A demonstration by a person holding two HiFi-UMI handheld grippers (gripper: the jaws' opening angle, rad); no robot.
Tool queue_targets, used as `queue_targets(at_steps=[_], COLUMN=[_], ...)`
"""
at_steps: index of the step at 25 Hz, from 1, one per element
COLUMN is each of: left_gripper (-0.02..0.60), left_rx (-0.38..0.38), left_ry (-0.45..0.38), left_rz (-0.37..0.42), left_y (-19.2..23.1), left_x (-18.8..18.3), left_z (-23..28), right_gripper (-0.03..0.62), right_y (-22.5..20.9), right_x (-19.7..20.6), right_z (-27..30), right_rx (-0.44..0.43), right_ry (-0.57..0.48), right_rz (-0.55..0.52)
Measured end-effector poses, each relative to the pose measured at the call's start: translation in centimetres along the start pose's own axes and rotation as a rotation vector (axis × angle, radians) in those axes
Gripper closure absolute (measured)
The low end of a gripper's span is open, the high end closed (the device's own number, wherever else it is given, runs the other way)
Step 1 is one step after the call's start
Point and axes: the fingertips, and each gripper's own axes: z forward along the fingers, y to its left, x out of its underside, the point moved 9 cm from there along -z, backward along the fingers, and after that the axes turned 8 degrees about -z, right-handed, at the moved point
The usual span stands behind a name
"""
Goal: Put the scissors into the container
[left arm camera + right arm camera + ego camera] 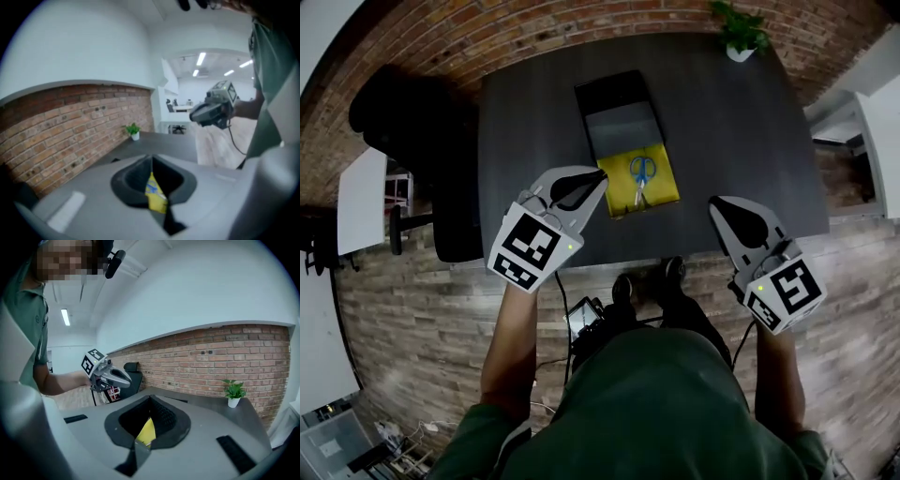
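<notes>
Blue-handled scissors [642, 173] lie inside a yellow container [664, 186] on the dark table [731, 131], near its front edge. My left gripper [598, 178] is raised in front of the container's left side, jaws shut and nothing between them. My right gripper [717, 206] hangs off to the container's right, over the table's front edge, also shut and empty. In the left gripper view the yellow container [158, 197] with a bit of blue shows below the closed tips [151, 158]. The right gripper view shows the container [146, 431] below its closed tips [150, 397].
A black tray [619, 103] lies just behind the yellow container. A small potted plant [741, 33] stands at the table's far right corner by the brick wall. A black office chair [412, 131] is left of the table. White furniture [862, 131] stands on the right.
</notes>
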Motion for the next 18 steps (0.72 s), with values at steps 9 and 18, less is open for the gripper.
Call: queue_targets(at_steps=[9, 18], left_gripper=[0.578, 0.578], left_rx=[-0.006, -0.049], left_ry=[-0.281, -0.371], left_rz=[0.053, 0.057], left_y=[-3.2, -4.3], left_x=[-3.9, -4.6], left_z=[-10.4, -17.3], right_gripper=[0.588, 0.589], right_y=[3.6, 7.4], right_x=[-5.2, -10.6], right_z=[-3.0, -4.4], right_rx=[0.039, 0.021], right_ry=[-0.117, -0.215], right_rz=[-0.085, -0.173])
